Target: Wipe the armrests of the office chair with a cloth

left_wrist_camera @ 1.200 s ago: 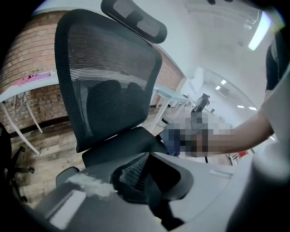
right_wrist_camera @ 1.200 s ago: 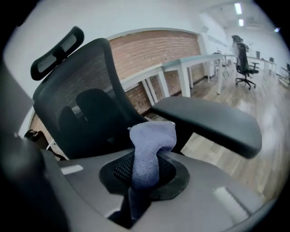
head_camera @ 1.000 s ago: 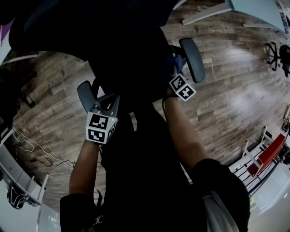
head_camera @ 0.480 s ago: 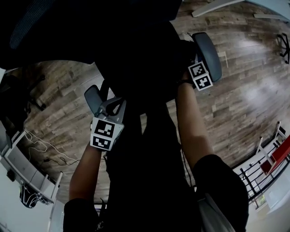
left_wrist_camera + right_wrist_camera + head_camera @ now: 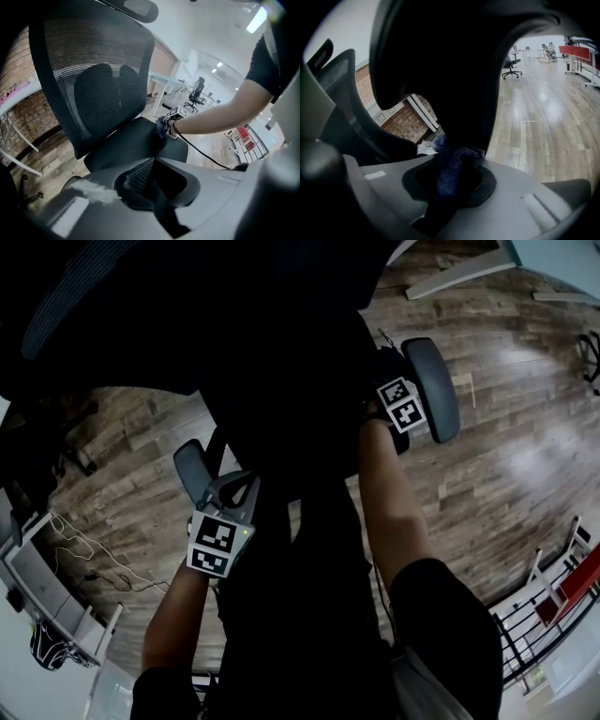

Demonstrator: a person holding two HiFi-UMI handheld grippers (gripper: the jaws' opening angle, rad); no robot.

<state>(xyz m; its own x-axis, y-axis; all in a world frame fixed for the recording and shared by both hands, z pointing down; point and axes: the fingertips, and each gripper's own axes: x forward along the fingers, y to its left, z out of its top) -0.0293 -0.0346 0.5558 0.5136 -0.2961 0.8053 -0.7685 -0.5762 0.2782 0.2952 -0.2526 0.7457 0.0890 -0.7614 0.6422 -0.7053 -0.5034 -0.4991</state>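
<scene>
The black office chair's mesh backrest [image 5: 89, 70] and seat [image 5: 126, 145] fill most of both wide views. My right gripper [image 5: 454, 176] is shut on a dark blue cloth [image 5: 457, 164] and holds it against the inner side of the grey right armrest [image 5: 433, 385]; that armrest looms as a black shape [image 5: 454, 70] just above the cloth. From the left gripper view the blue cloth [image 5: 162, 127] shows bunched at the right gripper's tip. My left gripper [image 5: 228, 491] sits beside the grey left armrest [image 5: 192, 470], jaws together with nothing in them.
Wood-plank floor [image 5: 506, 456] surrounds the chair. Loose cables [image 5: 84, 549] and white furniture [image 5: 56, 606] lie to the left, a red-and-white rack [image 5: 572, 568] at the right edge. More office chairs [image 5: 512, 65] stand far off down the room.
My right gripper has slid the cloth farther along the right armrest towards the backrest. The left gripper has stayed by the left armrest. The head view has shifted a little.
</scene>
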